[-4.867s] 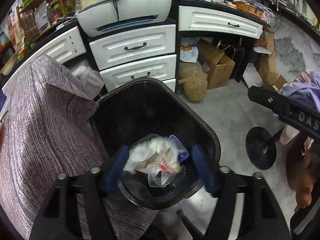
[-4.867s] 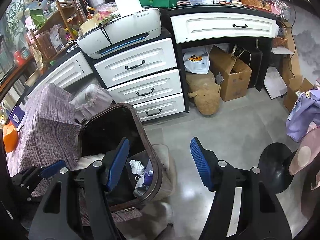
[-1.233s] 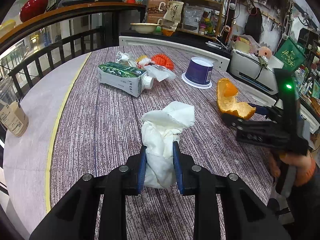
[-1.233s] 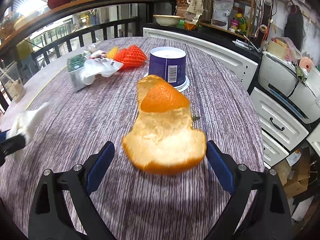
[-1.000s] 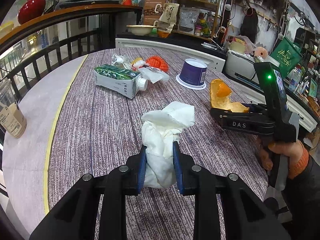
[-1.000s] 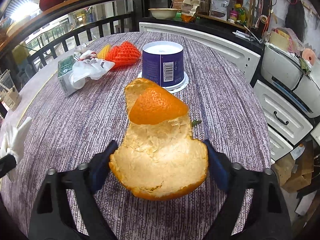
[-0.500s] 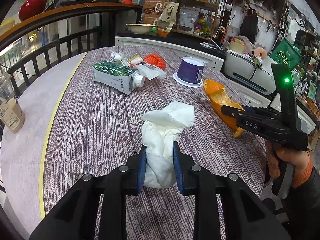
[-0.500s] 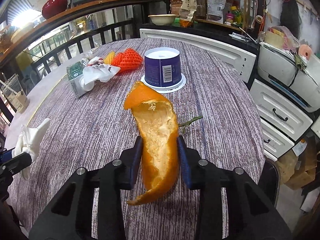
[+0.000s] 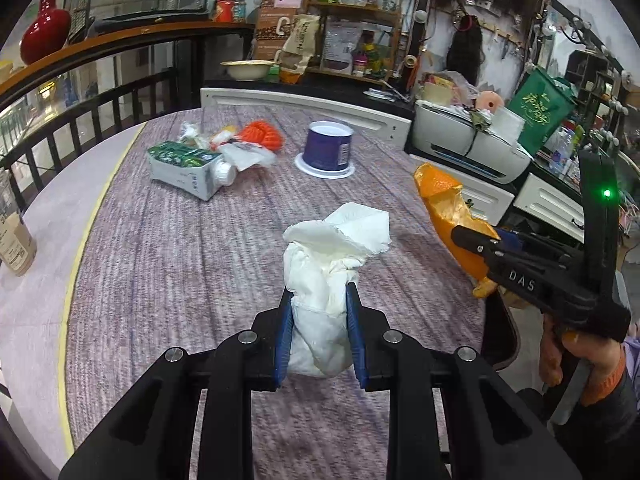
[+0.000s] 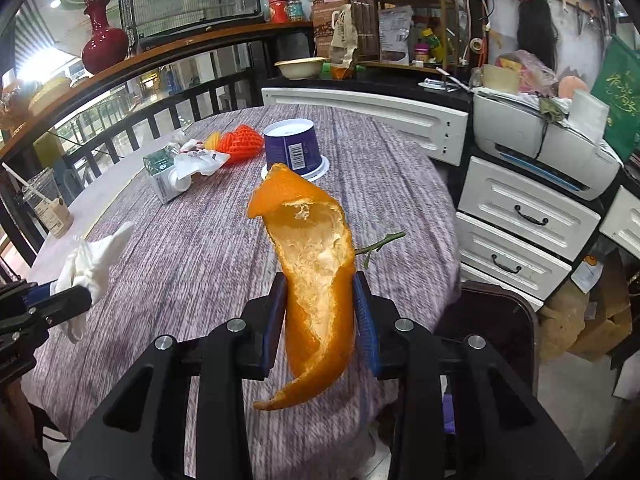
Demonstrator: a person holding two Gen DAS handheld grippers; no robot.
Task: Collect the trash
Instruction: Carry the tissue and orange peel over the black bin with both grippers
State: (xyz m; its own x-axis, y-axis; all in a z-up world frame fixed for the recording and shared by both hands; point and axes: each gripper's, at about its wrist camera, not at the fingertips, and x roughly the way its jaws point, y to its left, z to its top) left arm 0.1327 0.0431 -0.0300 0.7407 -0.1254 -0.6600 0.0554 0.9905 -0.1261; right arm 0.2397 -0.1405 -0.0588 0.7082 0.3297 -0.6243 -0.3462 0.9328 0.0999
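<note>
White tissue (image 9: 324, 276), orange peel (image 10: 316, 276), purple-grey streaked tablecloth (image 9: 180, 264), purple tub (image 9: 329, 149).

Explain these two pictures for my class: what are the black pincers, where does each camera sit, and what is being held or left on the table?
No robot: a person holds a hand tool with two fingers in each hand, and each tool carries a forward-looking camera. The left gripper pinches a crumpled white tissue. The right gripper has just closed on an orange peel. On the striped tablecloth lie a green carton, an orange foam net and an upturned purple tub. A dark bin stands beside the table.
</note>
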